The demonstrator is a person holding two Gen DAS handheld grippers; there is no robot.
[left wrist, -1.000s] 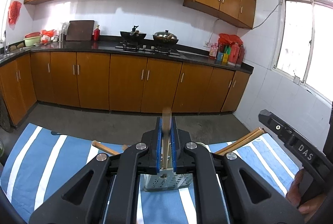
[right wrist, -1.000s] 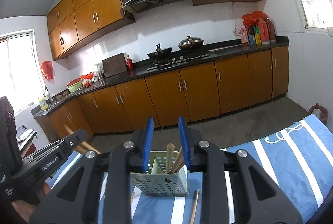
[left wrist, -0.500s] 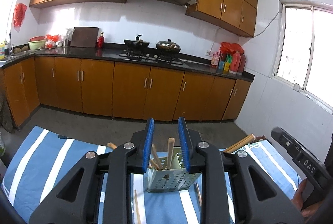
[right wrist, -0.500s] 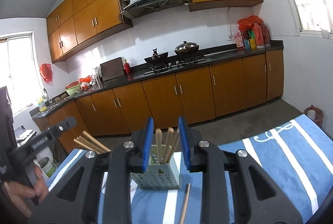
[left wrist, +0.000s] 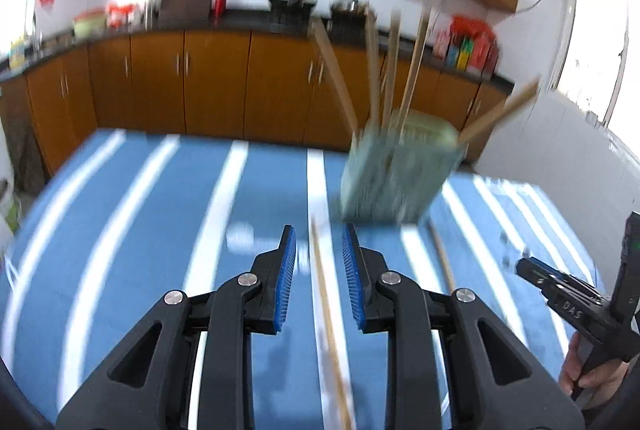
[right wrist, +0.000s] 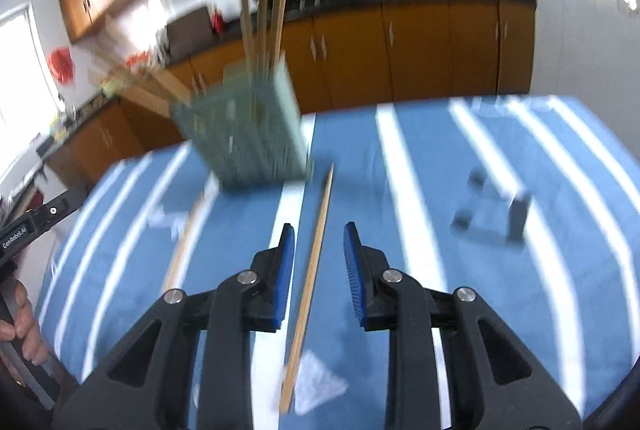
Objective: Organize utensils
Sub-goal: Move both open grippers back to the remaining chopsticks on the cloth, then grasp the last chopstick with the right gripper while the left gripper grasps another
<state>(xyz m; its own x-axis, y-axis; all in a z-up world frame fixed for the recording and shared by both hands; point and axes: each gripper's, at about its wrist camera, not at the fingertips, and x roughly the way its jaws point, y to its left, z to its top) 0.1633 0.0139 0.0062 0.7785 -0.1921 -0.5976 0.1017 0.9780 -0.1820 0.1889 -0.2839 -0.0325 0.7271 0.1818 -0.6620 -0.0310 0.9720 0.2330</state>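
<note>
A pale green perforated utensil holder [left wrist: 394, 170] stands on the blue striped tablecloth [left wrist: 140, 230] with several wooden chopsticks [left wrist: 390, 70] upright in it; it also shows in the right wrist view [right wrist: 250, 134]. My left gripper [left wrist: 319, 244] is open above a loose chopstick [left wrist: 330, 326] that lies between its jaws. My right gripper [right wrist: 319, 244] is open above another loose chopstick [right wrist: 310, 282]. A third chopstick [right wrist: 182, 250] lies to the left. Both views are motion-blurred.
A small dark grey block [right wrist: 494, 214] sits on the cloth to the right. A clear scrap [right wrist: 320, 386] lies near the chopstick's near end. The other gripper's body [left wrist: 576, 306] is at the right edge. Kitchen cabinets [left wrist: 200, 82] stand beyond the table.
Both grippers have tilted down from level toward the tablecloth and drawn back from the holder. Each now hovers over a loose chopstick. The left gripper opened about a second ago and stays open.
</note>
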